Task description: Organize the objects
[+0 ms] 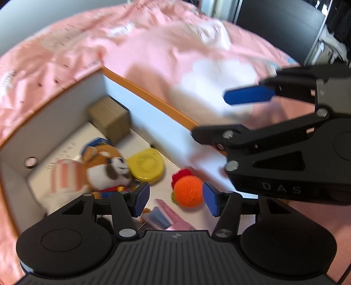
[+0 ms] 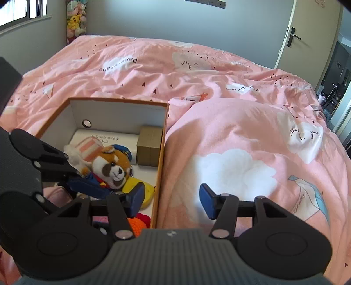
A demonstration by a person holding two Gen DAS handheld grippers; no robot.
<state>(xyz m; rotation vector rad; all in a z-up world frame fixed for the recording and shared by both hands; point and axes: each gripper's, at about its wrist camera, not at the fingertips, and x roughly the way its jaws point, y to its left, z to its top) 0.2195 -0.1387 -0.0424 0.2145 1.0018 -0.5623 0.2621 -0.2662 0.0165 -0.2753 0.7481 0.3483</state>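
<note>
An open box with an orange rim (image 1: 153,96) (image 2: 163,140) lies on the pink bed. Inside are a red-panda plush (image 1: 105,168) (image 2: 111,166), a yellow disc (image 1: 147,164) (image 2: 148,193), an orange yarn ball (image 1: 188,190) (image 2: 137,223), a brown carton (image 1: 109,119) (image 2: 149,142), a striped plush (image 1: 63,175) (image 2: 87,146) and pink items (image 1: 171,217). My left gripper (image 1: 176,197) is open and empty, just above the yarn ball inside the box. My right gripper (image 2: 171,199) is open and empty, over the box's right wall; it also shows in the left wrist view (image 1: 228,114).
The pink duvet (image 2: 219,131) with cloud prints covers the bed around the box. A door (image 2: 307,32) stands at the far right, a window at the far left, and hanging plush toys (image 2: 74,19) in the far corner.
</note>
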